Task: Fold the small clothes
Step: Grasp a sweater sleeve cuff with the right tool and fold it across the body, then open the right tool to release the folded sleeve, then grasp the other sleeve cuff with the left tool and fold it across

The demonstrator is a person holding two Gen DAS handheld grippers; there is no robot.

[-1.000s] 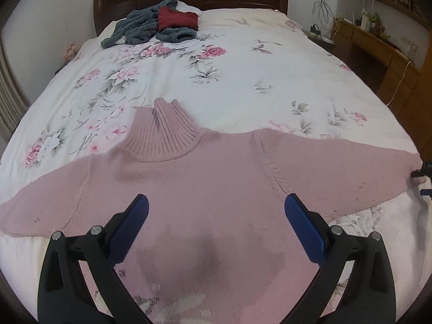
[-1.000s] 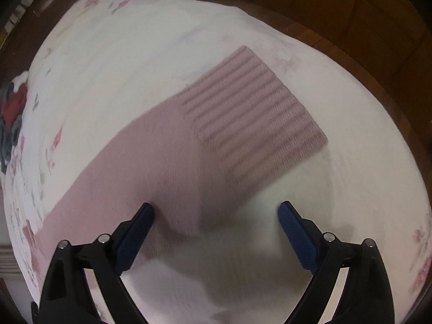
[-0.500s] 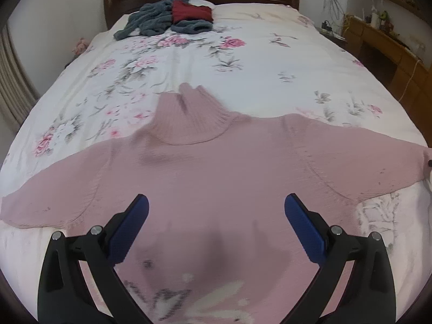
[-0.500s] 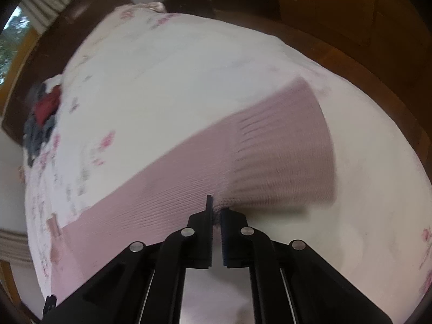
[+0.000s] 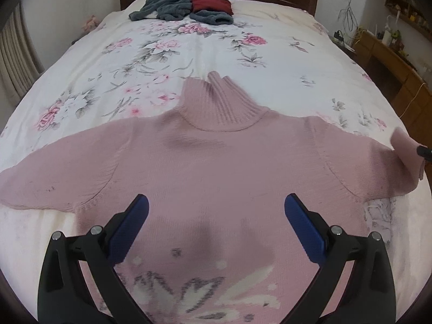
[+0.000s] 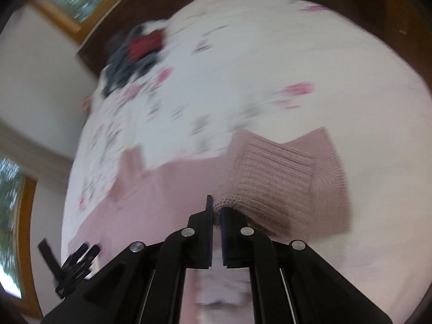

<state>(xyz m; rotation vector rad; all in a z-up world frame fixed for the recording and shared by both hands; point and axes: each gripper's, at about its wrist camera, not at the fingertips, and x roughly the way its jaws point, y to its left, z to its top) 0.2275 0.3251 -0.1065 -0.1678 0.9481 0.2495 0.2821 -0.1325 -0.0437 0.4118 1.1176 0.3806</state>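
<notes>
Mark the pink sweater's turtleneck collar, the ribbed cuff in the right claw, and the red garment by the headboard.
turtleneck collar (image 5: 221, 105), left wrist view, ribbed middle.
ribbed cuff (image 6: 272, 181), right wrist view, lifted ribbing above the claw.
red garment (image 5: 210, 2), left wrist view, centre of the fabric.

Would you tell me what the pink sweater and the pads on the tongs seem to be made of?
The pink sweater looks like soft matte knitted yarn: ribbed collar and cuff, visible stitch rows. Fibre type cannot be told. The left tongs' pads look like blue textured rubber or plastic on black, probably plastic, arms.
</notes>
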